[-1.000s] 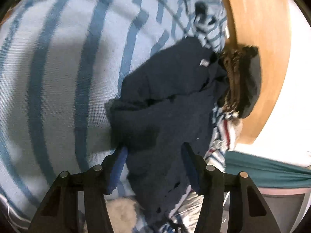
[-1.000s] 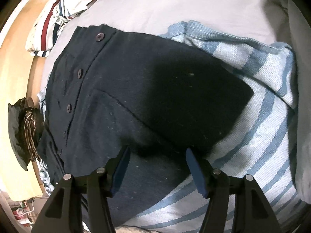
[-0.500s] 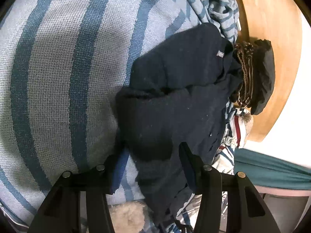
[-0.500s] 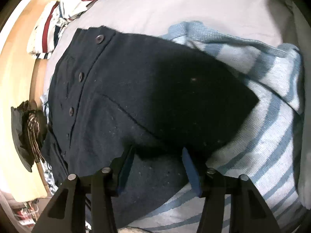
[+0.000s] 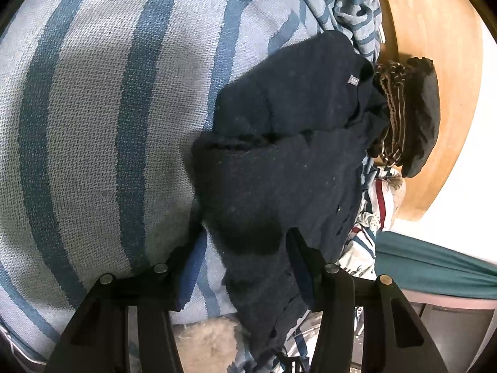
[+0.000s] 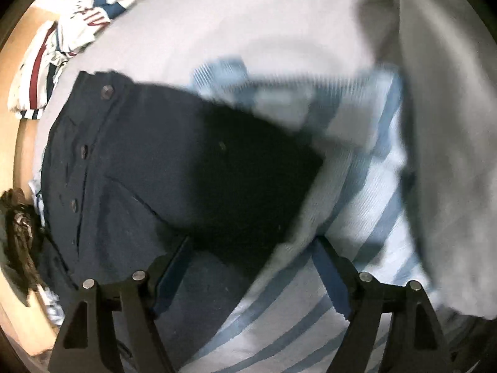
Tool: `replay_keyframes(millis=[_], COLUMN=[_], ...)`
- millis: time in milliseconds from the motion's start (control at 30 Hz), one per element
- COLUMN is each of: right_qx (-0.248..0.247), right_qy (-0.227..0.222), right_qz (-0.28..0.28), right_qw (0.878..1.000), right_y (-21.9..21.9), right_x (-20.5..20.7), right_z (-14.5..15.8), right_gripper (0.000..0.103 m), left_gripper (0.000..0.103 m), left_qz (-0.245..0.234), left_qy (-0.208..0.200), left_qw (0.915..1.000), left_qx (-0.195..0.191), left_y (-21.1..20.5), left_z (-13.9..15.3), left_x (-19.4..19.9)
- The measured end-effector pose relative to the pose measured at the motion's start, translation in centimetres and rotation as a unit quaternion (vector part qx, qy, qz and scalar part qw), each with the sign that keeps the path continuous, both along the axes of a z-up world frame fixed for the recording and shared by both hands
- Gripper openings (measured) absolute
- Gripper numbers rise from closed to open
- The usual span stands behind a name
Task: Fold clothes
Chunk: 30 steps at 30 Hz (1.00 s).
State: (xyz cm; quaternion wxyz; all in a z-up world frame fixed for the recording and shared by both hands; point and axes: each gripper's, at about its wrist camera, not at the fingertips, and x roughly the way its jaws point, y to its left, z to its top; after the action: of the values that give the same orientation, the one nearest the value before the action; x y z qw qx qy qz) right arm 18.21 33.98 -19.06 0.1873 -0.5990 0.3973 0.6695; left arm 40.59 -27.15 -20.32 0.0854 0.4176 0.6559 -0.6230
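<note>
We are looking at the dark shirt (image 5: 279, 161) lying doubled on the striped blanket (image 5: 93, 124) — soft, limp, light. Both the left tongs (image 5: 245, 248) and the right tongs (image 6: 251, 258) are standing spread over its near edge — a hem corner seems the best hold

Motion blur smears the folded edge of the pale blue striped knit garment (image 6: 310, 105) at one o'clock in the right wrist view. The dark navy buttoned garment (image 6: 149, 161) hides the knit beneath it, and its lower hem runs behind the black gripper frames at six o'clock, out of sight.
</note>
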Motion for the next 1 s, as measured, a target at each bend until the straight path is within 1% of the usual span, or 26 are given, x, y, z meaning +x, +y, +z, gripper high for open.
replay_keyframes(millis=[33, 67, 100, 133, 200, 267, 367, 433, 467, 500, 533, 567, 600, 633, 733, 800, 867, 933, 1000], right_qx=[-0.006, -0.008, -0.010, -0.013, -0.019, -0.026, -0.029, -0.041, -0.048, -0.053, -0.064, -0.085, -0.109, -0.122, -0.127, -0.126, -0.126, -0.127, -0.121], right_qy=[0.005, 0.012, 0.020, 0.025, 0.032, 0.036, 0.033, 0.032, 0.035, 0.035, 0.036, 0.044, 0.055, 0.067, 0.098, 0.112, 0.125, 0.134, 0.141], right_qz=[-0.002, -0.003, -0.004, -0.002, 0.008, 0.022, 0.041, 0.036, 0.028, 0.021, 0.015, 0.015, 0.018, 0.027, 0.053, 0.061, 0.063, 0.051, 0.044], right_qw=[1.000, 1.000, 1.000, 1.000, 0.999, 0.999, 0.998, 0.998, 0.998, 0.998, 0.997, 0.995, 0.992, 0.990, 0.986, 0.984, 0.982, 0.981, 0.982], right_y=[0.1, 0.2, 0.3, 0.3, 0.0, -0.5, -1.3, -1.2, -0.9, -0.6, -0.4, -0.3, -0.4, -0.7, -2.0, -2.8, -3.2, -1.8, -1.4], right_x=[0.1, 0.1, 0.1, 0.0, -0.2, -0.4, -0.7, -0.6, -0.4, -0.2, 0.0, -0.1, -0.4, -0.8, -3.2, -5.3, -7.2, -6.1, -6.8], right_z=[-0.2, 0.0, 0.1, 0.3, 0.5, 0.6, 0.3, -0.4, -0.7, -0.8, -0.8, -0.7, -0.5, -0.1, 1.6, 2.4, 3.1, 4.1, 4.2], right_gripper=[0.083, 0.080, 0.072, 0.068, 0.060, 0.059, 0.059, 0.059, 0.054, 0.046, 0.041, 0.029, 0.013, 0.011, 0.010, 0.010, 0.010, 0.010, 0.010], left_gripper=[0.054, 0.054, 0.054, 0.054, 0.054, 0.054, 0.054, 0.054, 0.050, 0.040, 0.014, 0.009, 0.009, 0.009, 0.009, 0.009, 0.009, 0.009, 0.009], left_qz=[0.002, 0.008, 0.015, 0.021, 0.020, 0.016, 0.018, 0.025, 0.029, 0.029, 0.029, 0.029, 0.030, 0.030, 0.026, 0.018, 0.002, -0.015, -0.037], left_qy=[0.002, 0.004, 0.006, 0.008, 0.009, 0.007, 0.005, 0.006, 0.007, 0.011, 0.015, 0.020, 0.024, 0.028, 0.042, 0.048, 0.049, 0.054, 0.062], left_qw=[1.0000, 0.9999, 0.9998, 0.9996, 0.9997, 0.9998, 0.9998, 0.9996, 0.9995, 0.9995, 0.9994, 0.9992, 0.9989, 0.9985, 0.9969, 0.9965, 0.9955, 0.9933, 0.9895], left_qx=[0.004, 0.008, 0.012, 0.017, 0.012, 0.005, 0.006, 0.009, 0.010, 0.001, -0.008, -0.018, -0.027, -0.036, -0.060, -0.066, -0.081, -0.101, -0.125], left_y=[-0.1, -0.1, -0.1, -0.2, -0.1, 0.0, -0.1, -0.3, -0.3, -0.4, -0.4, -0.5, -0.5, -0.6, -0.6, -0.6, -0.5, -0.2, 0.2], left_z=[-0.1, -0.1, -0.2, -0.2, -0.1, 0.1, 0.0, -0.1, -0.2, 0.3, 0.9, 1.4, 1.9, 2.5, 4.0, 4.8, 5.9, 7.0, 8.3], left_x=[0.2, 0.3, 0.5, 0.7, 0.7, 0.6, 0.5, 0.4, 0.3, 0.2, 0.1, 0.0, -0.1, -0.1, -0.8, -2.0, -3.9, -6.0, -8.5])
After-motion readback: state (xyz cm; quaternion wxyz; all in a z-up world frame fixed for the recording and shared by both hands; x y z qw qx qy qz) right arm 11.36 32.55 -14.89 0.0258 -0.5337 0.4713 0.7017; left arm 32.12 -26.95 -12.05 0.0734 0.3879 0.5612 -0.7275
